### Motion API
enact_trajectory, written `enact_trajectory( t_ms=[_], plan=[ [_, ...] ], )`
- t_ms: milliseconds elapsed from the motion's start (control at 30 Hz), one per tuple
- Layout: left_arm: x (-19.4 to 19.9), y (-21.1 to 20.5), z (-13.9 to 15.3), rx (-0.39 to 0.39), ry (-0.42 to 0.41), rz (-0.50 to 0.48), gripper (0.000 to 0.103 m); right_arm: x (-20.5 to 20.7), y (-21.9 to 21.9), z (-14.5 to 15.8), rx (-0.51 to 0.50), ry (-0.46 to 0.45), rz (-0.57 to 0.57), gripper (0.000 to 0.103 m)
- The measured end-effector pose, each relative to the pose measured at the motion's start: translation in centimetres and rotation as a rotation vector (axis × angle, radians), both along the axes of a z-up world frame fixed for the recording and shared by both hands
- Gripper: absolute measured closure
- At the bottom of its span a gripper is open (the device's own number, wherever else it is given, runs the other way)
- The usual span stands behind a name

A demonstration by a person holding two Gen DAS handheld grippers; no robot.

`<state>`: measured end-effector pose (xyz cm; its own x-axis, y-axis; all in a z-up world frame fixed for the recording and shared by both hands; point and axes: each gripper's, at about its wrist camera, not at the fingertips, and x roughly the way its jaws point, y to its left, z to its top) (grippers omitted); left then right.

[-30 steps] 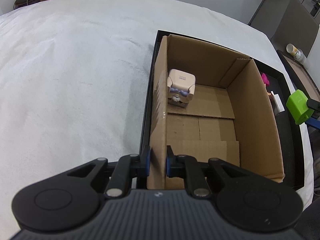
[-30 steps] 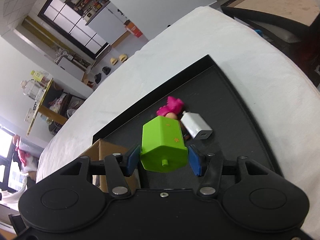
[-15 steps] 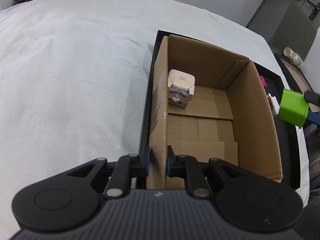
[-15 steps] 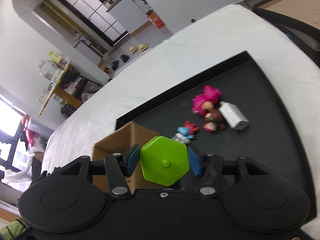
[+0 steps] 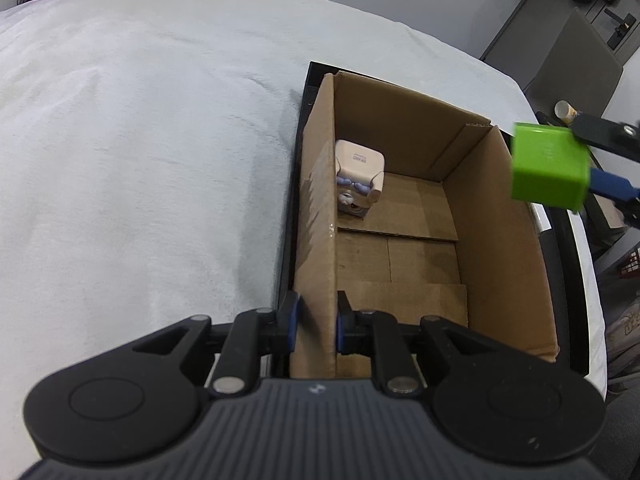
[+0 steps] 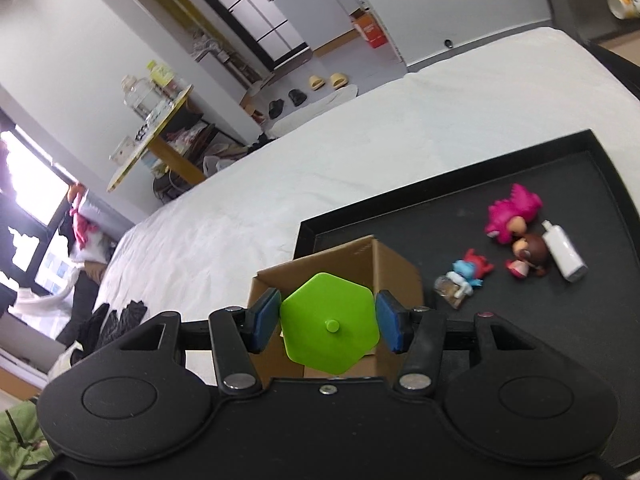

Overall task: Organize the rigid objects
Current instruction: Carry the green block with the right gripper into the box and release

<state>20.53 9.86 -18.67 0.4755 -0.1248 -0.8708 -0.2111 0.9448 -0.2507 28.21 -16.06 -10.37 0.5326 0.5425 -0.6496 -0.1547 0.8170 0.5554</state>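
Observation:
My left gripper [image 5: 317, 322] clamps the near left wall of an open cardboard box [image 5: 496, 248]; its jaws are just starting to open with the wall still between the pads. A cream cube-shaped toy [image 5: 359, 174] with a small blue figure stands inside at the far left corner. My right gripper [image 6: 328, 322] is shut on a bright green hexagonal block [image 6: 329, 328]. In the left wrist view the green block [image 5: 550, 168] hangs above the box's right wall. In the right wrist view the box [image 6: 396, 264] lies just below and beyond the block.
The box stands in a black tray [image 6: 400, 216] on a white cloth. On the tray lie a pink-haired doll [image 6: 512, 216], a brown doll [image 6: 528, 256], a white charger [image 6: 564, 256] and a blue-and-red figure [image 6: 466, 276]. A paper cup [image 5: 564, 110] sits beyond the table's right edge.
The right gripper has carried the green block up and over toward the box's right wall, rolling as it went. The left gripper has stayed on the box wall.

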Motion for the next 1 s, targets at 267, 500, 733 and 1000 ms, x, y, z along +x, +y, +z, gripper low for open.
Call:
enact_trajectory(
  t_ms=[267,500,733,1000],
  plan=[
    [0.0,0.3,-0.1,-0.011,-0.013,0.000,0.086,1.3,4.3,-0.8,-0.146,0.002,0.081,0.051],
    [-0.1,0.4,-0.1,-0.014,-0.018,0.002,0.086,1.9,7.1,-1.2,-0.301,-0.003,0.149,0.051],
    [-0.1,0.4,0.0,-0.018,-0.021,0.000,0.085,1.6,7.8,-0.7,-0.359,-0.033,0.175,0.044],
    [0.0,0.5,0.0,-0.009,-0.017,0.003,0.085,0.4,4.3,0.5,-0.293,-0.043,0.112,0.030]
  ],
)
